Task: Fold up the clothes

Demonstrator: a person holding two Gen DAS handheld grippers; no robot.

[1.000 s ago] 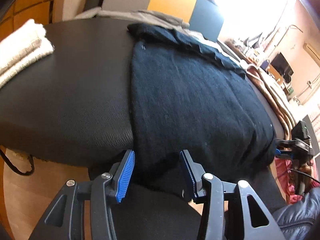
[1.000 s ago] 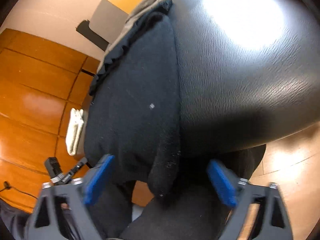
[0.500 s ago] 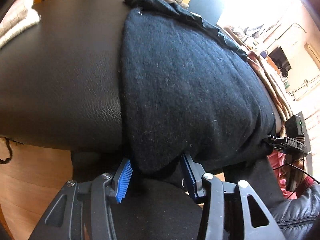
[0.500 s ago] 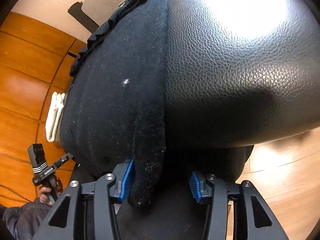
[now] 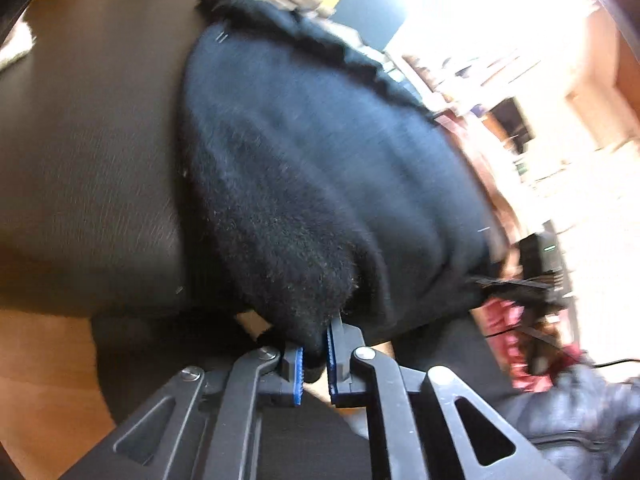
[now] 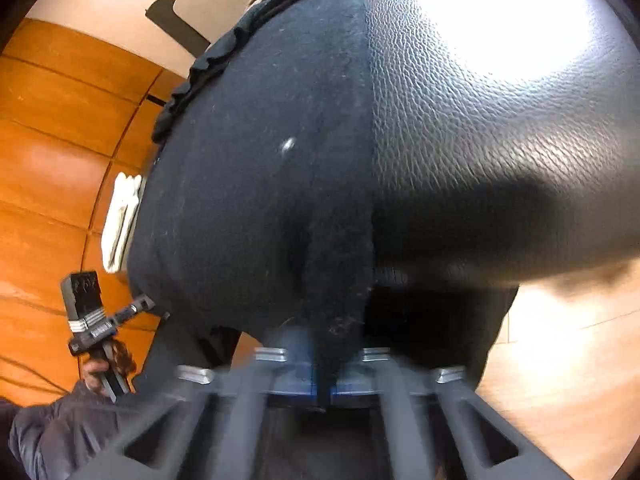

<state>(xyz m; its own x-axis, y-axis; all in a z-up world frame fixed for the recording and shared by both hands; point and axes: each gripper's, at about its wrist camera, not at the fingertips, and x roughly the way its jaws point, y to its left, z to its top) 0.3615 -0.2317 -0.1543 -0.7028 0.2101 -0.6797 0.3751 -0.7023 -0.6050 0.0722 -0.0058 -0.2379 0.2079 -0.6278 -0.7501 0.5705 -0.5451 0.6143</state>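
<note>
My right gripper (image 6: 325,376) is smeared by motion blur, its jaws indistinct around the black garment (image 6: 256,184). Far right, glare washes out the room. The white cloth (image 5: 14,46) is cut off.

The garment (image 5: 320,184) was black and plain, with a fuzzy nap. It lay on a bench (image 6: 480,140) covered in black, pebble-grained leather. The left gripper (image 5: 314,364) was black with bright blue ribbed pads (image 5: 298,372); the right gripper (image 6: 324,380) showed the same blue between grey arms. A folded cloth (image 6: 120,224) was cream-white. The floor (image 6: 48,160) was orange-brown wood.
</note>
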